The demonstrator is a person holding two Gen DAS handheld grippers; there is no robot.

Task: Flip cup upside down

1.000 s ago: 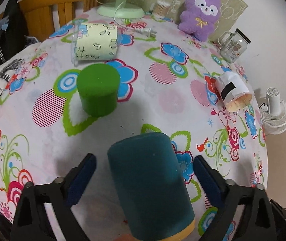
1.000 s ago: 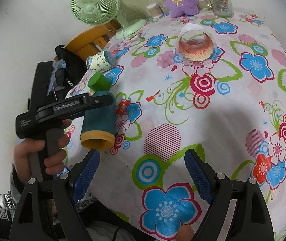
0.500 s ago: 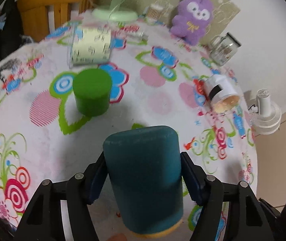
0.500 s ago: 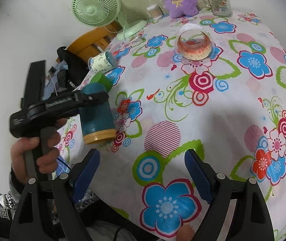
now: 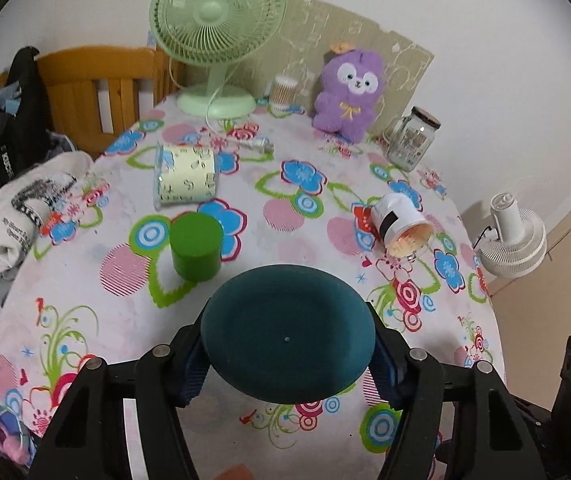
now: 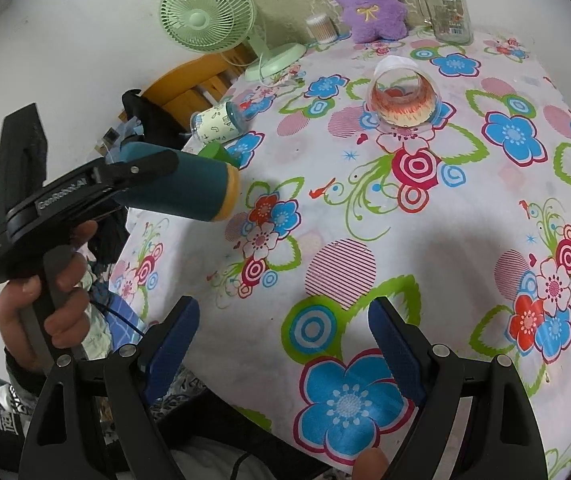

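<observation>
A dark teal cup [image 5: 287, 336] with a yellow rim [image 6: 231, 190] is held in my left gripper [image 5: 287, 356], shut on its sides. In the left wrist view only its flat bottom faces the camera. In the right wrist view the cup [image 6: 177, 188] lies roughly sideways in the air above the table's left edge, rim pointing right. My right gripper [image 6: 283, 344] is open and empty above the near part of the flowered tablecloth [image 6: 365, 220].
A green cup [image 5: 195, 246] stands upside down. A patterned paper cup [image 5: 185, 178] and a white cup [image 5: 399, 224] lie on their sides. Green fan [image 5: 215, 36], purple plush [image 5: 349, 94], glass jar [image 5: 411, 144] stand at the back. A wooden chair [image 5: 93, 92] is left.
My left gripper closed on the teal cup, lifted it off the table and tilted it until its bottom faces the left camera. The right gripper stayed put.
</observation>
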